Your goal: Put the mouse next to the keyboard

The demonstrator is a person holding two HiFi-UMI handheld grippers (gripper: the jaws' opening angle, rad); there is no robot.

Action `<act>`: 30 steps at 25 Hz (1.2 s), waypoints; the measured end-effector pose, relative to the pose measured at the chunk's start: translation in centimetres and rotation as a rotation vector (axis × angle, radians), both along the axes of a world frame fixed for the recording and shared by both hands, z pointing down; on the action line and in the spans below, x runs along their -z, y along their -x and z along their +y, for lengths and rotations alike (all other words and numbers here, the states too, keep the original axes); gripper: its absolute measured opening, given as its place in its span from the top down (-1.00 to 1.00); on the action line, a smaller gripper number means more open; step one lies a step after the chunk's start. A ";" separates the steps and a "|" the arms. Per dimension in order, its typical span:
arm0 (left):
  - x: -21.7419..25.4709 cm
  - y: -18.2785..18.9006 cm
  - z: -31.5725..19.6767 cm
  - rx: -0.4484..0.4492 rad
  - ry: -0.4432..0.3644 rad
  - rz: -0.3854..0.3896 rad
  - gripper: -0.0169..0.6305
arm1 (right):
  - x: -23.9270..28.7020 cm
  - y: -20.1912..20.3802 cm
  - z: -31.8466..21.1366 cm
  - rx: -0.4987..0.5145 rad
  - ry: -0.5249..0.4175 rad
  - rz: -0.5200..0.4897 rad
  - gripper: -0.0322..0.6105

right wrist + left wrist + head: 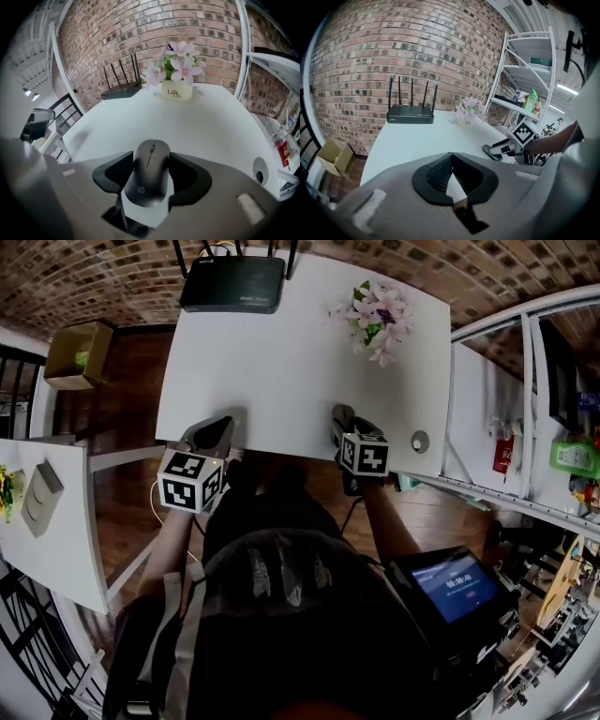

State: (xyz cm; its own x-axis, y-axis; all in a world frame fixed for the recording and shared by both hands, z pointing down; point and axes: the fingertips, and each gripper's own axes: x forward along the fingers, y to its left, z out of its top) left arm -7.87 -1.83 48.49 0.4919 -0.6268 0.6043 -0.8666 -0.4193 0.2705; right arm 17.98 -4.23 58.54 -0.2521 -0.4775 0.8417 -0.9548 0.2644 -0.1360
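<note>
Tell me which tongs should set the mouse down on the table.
Right. The right tongs grip the mouse at the table's near edge; the left tongs are shut and empty.

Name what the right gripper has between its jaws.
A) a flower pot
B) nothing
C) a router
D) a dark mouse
D: the right gripper view shows the right gripper with both jaws pressed against the sides of a dark mouse.

Router [232, 284], flowers [375, 317], white table [281, 381].
</note>
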 end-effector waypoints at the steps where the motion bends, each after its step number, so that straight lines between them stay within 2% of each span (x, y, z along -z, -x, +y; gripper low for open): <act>1: 0.0 0.3 0.0 0.003 -0.001 0.002 0.94 | 0.0 0.4 0.0 0.002 0.002 0.003 0.14; 10: -0.6 3.8 0.5 0.036 0.005 0.012 0.94 | 0.2 3.7 0.0 -0.012 0.024 0.032 0.14; 17: -1.4 5.7 1.0 0.036 0.018 0.043 0.94 | 0.0 6.5 0.2 0.015 0.024 0.033 0.14; 30: -2.4 7.4 0.3 -0.030 0.020 0.083 0.94 | 0.2 9.6 0.4 -0.026 0.039 0.061 0.13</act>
State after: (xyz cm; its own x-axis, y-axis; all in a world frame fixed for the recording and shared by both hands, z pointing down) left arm -15.27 -1.55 50.87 0.5591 -0.5993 0.5729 -0.8280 -0.4385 0.3494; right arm 8.42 -3.86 58.39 -0.1880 -0.4497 0.8732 -0.9680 0.2351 -0.0874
